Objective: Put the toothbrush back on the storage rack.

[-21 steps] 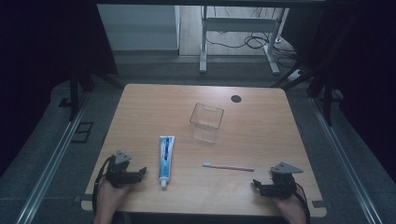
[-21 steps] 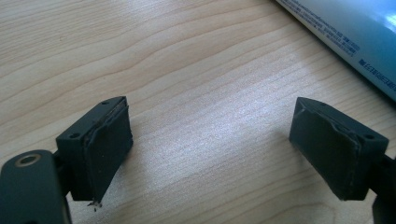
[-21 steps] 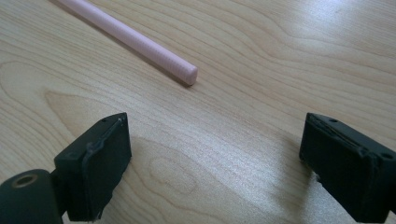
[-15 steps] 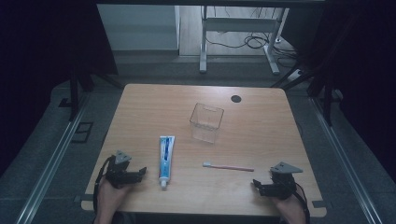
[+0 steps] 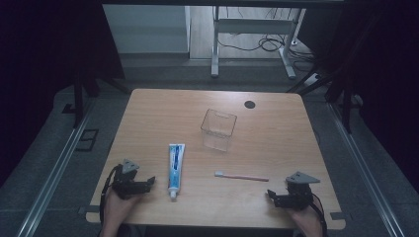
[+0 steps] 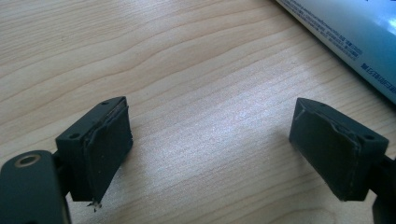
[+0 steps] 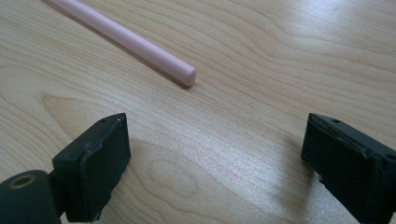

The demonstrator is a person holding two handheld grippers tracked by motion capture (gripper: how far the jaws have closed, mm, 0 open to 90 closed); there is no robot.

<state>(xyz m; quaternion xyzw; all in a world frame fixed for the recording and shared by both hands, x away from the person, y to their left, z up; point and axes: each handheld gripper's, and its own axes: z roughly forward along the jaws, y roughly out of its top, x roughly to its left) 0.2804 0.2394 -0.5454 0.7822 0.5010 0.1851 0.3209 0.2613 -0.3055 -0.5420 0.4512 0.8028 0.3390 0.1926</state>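
**Toothpaste and toothbrush lie on the desk, both sets of jaws wide open**

Toothpaste (image 5: 175, 164) lies flat on the desk (image 5: 276, 123), near the front edge, cap end toward the person, and the left gripper (image 5: 149, 181) sits just to its left, resting low at the desk's front corner. Its jaws stand wide apart with nothing but bare wood between them; in the left gripper view the tube (image 6: 348, 32) crosses the upper right corner, close to the right jaw but not touching it.

Over on the other side, the toothbrush (image 5: 242, 176) lies crosswise, head end pointing toward the tube, pink handle pointing toward the right gripper (image 5: 272, 196). That gripper rests near the front right corner, jaws spread just as wide, holding nothing. In the right gripper view the rounded end of the handle (image 7: 140, 49) stops short of the gap between the jaws (near, yet clear of both).

Farther back, about mid-desk, a clear box (image 5: 218, 129) stands upright, well apart from both grippers. A dark round spot (image 5: 250, 104) marks the desk behind it.
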